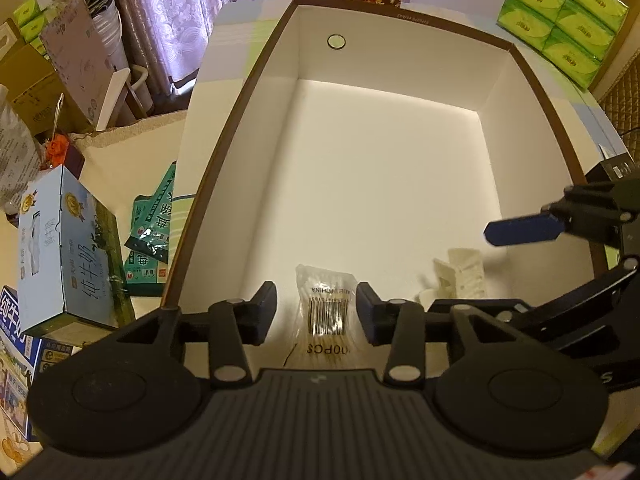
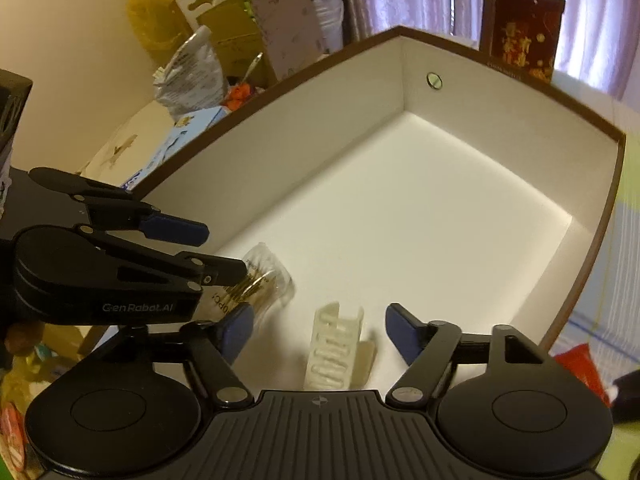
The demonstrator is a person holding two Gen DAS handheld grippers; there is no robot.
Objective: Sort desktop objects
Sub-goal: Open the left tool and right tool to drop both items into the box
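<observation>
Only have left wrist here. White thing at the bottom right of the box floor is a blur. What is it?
Observer: A white slotted plastic holder, inside the box near the front.
Operator: Right gripper on it?
Observer: No. The right gripper is open, with one finger on either side of the holder, neither touching it.
Operator: Anything outside the box on the right side?
Observer: A red packet lies beyond the right wall, too cut off to name further.
</observation>
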